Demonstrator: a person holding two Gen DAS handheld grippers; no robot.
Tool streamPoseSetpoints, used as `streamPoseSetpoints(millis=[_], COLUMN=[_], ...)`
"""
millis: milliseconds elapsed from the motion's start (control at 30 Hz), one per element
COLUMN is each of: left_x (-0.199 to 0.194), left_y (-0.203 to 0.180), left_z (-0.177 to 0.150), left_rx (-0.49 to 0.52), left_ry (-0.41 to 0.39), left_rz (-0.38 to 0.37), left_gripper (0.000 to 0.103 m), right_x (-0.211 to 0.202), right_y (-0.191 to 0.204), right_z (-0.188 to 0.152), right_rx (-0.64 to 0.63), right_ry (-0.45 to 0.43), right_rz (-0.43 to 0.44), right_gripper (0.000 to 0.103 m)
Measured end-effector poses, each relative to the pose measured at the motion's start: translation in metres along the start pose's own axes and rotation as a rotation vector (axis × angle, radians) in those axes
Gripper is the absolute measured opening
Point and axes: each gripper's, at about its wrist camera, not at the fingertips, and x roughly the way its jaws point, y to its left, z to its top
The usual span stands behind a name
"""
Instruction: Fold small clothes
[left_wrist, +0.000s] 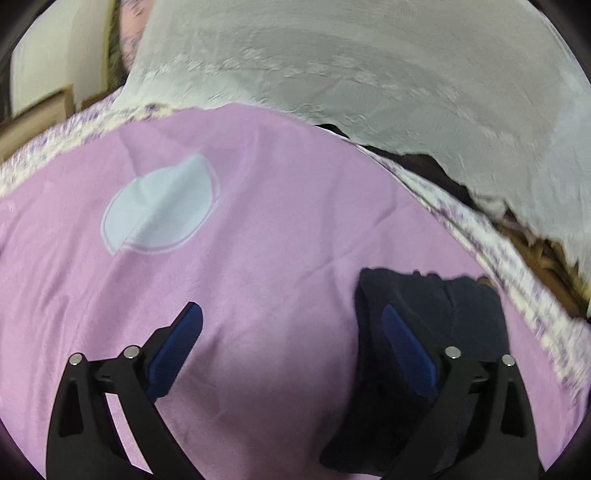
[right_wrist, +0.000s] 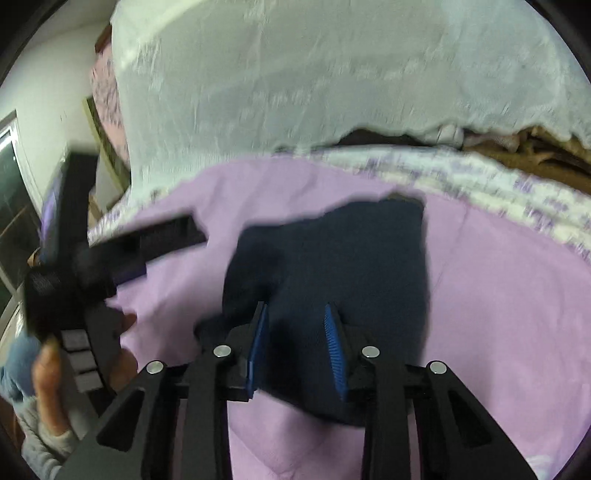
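Cloth first: a small navy garment lies on a pink sheet spread over what looks like a bed, already gathered into a compact, roughly squared bundle with a looser flap at its left side. In the left wrist view the same piece sits at the lower right of the frame, close to the sheet's patterned lilac-and-white border. The right tool hovers directly over the near edge of the garment, its blue pads standing apart with dark fabric showing between them, gripping nothing that I can make out. The left tool is spread wide over bare sheet, its right finger overlapping the garment's left edge in the view, and it holds nothing. A pale oval patch marks the sheet further left, and a white gauzy cover rises behind. The fold seems nearly done, judging by how tidy the bundle looks. The risk from here is that the right tool closes too deep and pinches the sheet along with the navy layers, dragging both; a shallow bite could catch only the top layer and peel the fold open. Motion blur suggests quick handling, which could nudge the bundle toward the border.
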Motion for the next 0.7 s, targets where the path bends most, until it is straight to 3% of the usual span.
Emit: streamPoseSetpoints(millis=[133,233,367,467,633,700], left_x=[0.029,0.053,0.057,0.043,0.002,-0.003], left_y=[-0.022,-0.02,-0.01,-0.008,-0.013,-0.019], left_z=[-0.014,-0.021,-0.018,-0.011,-0.002,-0.002], left_rx=[0.142,0.155,0.108,0.099,0.067,0.072], left_ry=[0.064,0.13,0.161,0.139,0.035,0.032], left_rz=[0.131,0.2,0.166,0.146,0.037,-0.019], left_gripper=[0.099,0.099,0.099,0.099,0.099,0.099], right_x=[0.019,0.022,0.015,-0.004,-0.02,-0.016], right_y=[0.007,0.015,0.008,0.0,-0.022,-0.033], right_z=[-0.016,-0.023,-0.017,-0.011,0.022,0.039], right_rx=[-0.025,-0.066,-0.039,0.006,0.027,0.053], right_ry=[0.033,0.042,0.049,0.012,-0.071,-0.086], right_rz=[0.0,-0.001,0.045,0.082,0.041,0.018], right_gripper=[0.032,0.032,0.031,0.03,0.03,0.03])
